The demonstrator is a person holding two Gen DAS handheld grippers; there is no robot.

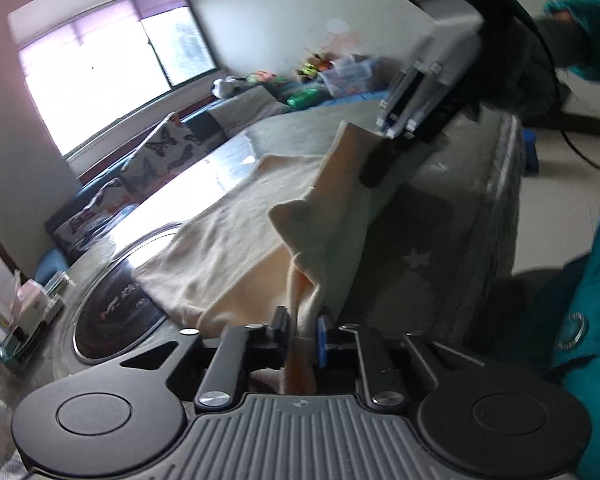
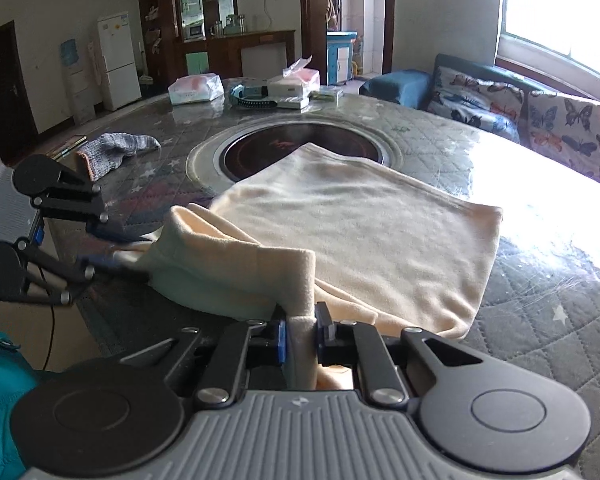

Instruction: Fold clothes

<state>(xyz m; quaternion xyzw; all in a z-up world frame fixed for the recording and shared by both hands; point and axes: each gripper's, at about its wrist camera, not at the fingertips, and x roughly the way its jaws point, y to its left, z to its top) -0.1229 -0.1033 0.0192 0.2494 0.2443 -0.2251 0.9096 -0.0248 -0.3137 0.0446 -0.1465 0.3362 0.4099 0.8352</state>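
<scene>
A cream cloth garment lies spread on the round table, partly over its centre hotplate. Its near edge is lifted off the table. My left gripper is shut on one end of that raised edge; it also shows in the right wrist view at the left. My right gripper is shut on the other end of the edge; it shows in the left wrist view at the upper right. The cloth hangs folded between the two grippers.
The table has a quilted grey cover under clear plastic and a round hotplate. A grey sock lies at the left. Boxes and bags stand at the far edge. A butterfly-print sofa stands under the window.
</scene>
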